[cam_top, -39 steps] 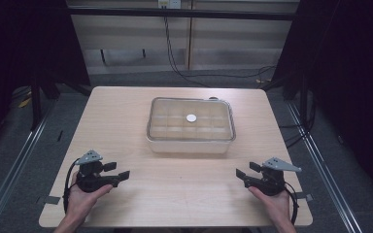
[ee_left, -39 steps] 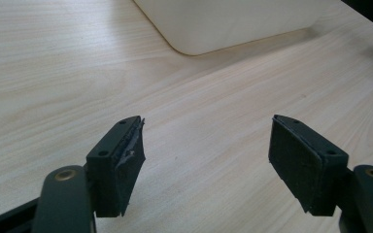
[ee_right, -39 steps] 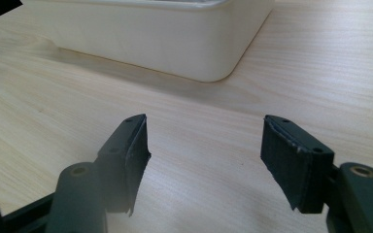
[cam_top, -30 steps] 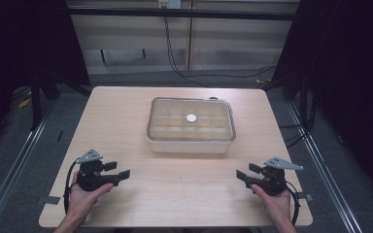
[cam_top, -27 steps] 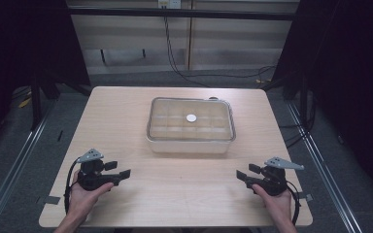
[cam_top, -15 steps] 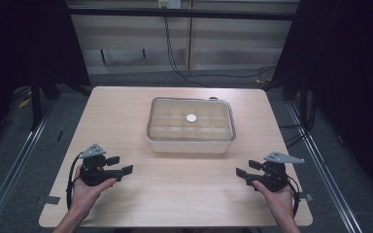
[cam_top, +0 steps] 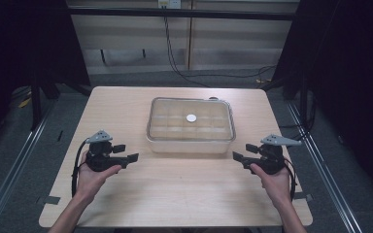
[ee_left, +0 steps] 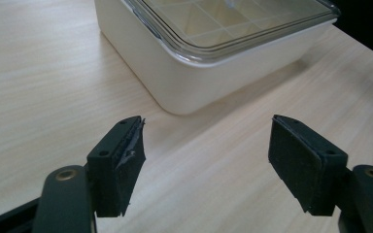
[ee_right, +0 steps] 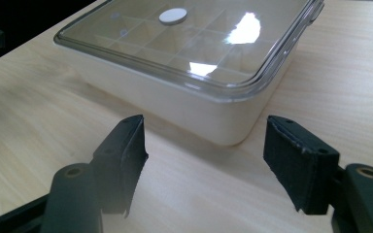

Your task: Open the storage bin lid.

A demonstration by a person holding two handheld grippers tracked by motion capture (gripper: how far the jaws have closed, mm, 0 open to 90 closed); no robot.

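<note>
Both open: my left hand-held gripper [cam_top: 126,154] and right hand-held gripper [cam_top: 240,155] hold nothing, jaws spread, each near a front corner of the lidded white box [cam_top: 191,125]. Box sits mid-bench [cam_top: 175,194], small white disc [cam_top: 191,118] on its clear lid [ee_right: 194,39].

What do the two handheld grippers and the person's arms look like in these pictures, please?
Both the left gripper and the right gripper are black, each topped by a grey three-cornered plate, with a black cable looping back past the wrist. Each claw has two flat, rectangular black pads on arms with a brass-coloured screw hole. The forearms are bare, with no sleeves showing.
</note>
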